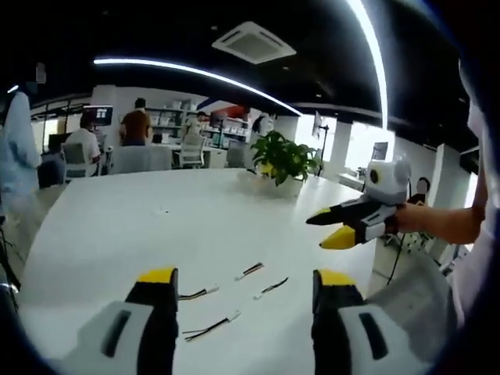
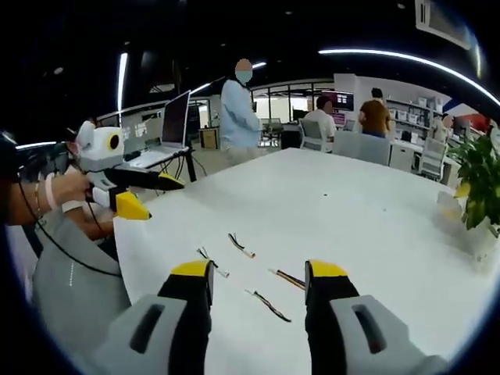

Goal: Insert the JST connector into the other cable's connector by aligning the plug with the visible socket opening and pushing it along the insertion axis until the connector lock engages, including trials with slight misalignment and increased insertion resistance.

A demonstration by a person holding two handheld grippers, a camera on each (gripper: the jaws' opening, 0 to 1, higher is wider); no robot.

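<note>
Four short cable pieces lie on the white table (image 1: 117,226), all between its near edge and the potted plant (image 1: 283,160) at its far side. In the left gripper view they are the first cable (image 1: 250,270), the second cable (image 1: 272,287), the third cable (image 1: 197,294) and the fourth cable (image 1: 211,325); each ends in a small pale connector. The right gripper view gives the same count of four. There are two grippers: the left gripper (image 1: 246,285) and the right gripper (image 1: 332,226), each with two yellow-tipped jaws. One potted plant stands on the table. Beyond the plant, three people show, two of them seated at desks.
</note>
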